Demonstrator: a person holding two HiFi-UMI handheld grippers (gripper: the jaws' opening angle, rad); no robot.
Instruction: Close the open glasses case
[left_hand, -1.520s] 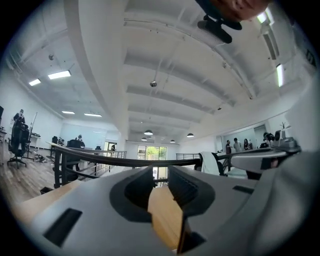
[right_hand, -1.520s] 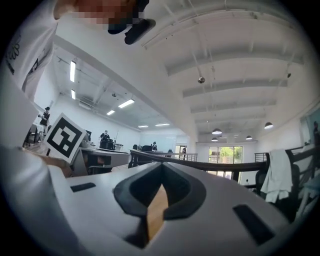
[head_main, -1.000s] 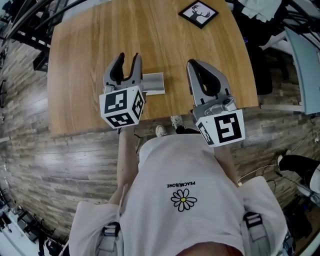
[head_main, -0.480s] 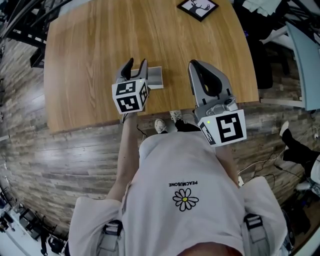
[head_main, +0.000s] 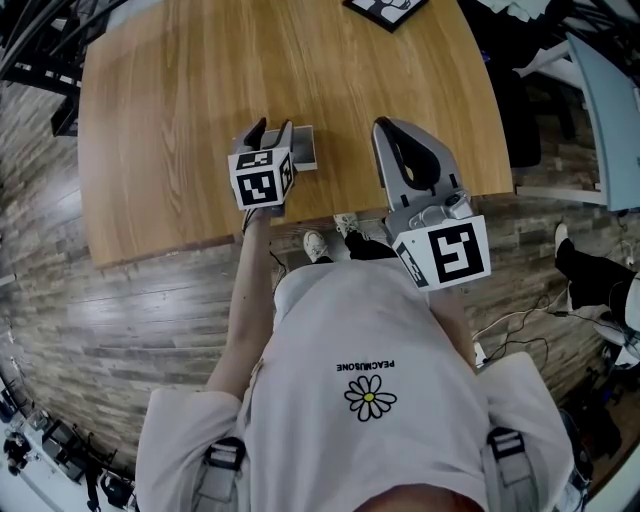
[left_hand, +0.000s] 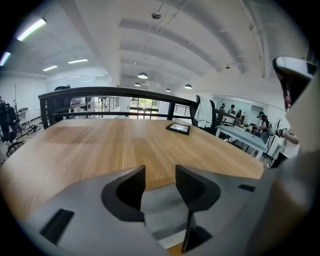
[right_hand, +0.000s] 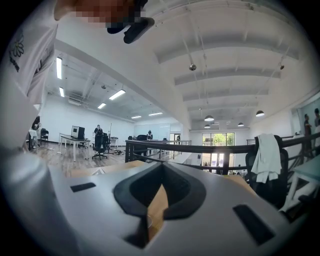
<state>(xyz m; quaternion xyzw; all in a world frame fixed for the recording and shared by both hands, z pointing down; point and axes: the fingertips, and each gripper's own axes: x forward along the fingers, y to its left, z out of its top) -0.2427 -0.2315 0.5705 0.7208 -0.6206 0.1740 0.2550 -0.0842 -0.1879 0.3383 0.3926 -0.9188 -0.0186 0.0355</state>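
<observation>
The grey glasses case (head_main: 304, 149) lies on the wooden table (head_main: 170, 110) near its front edge, partly hidden by my left gripper (head_main: 271, 129). In the left gripper view the case (left_hand: 159, 202) shows low in the gap between the dark jaws of the left gripper (left_hand: 160, 174). Those jaws stand apart and tilt down over it, and no pad presses on it. My right gripper (head_main: 386, 128) hovers to the right of the case, over the table's front edge. In its own view the right gripper (right_hand: 162, 167) has its tips together with nothing between them.
A black picture frame (head_main: 386, 6) lies at the table's far side and shows in the left gripper view as a picture frame (left_hand: 178, 128). The table's front edge runs just below both grippers, with wood-plank floor (head_main: 120, 310) beyond. Office chairs and desks stand to the right.
My left gripper has sunk toward the table and tipped downward, coming in over the case's left part. The right gripper has stayed almost where it was.
</observation>
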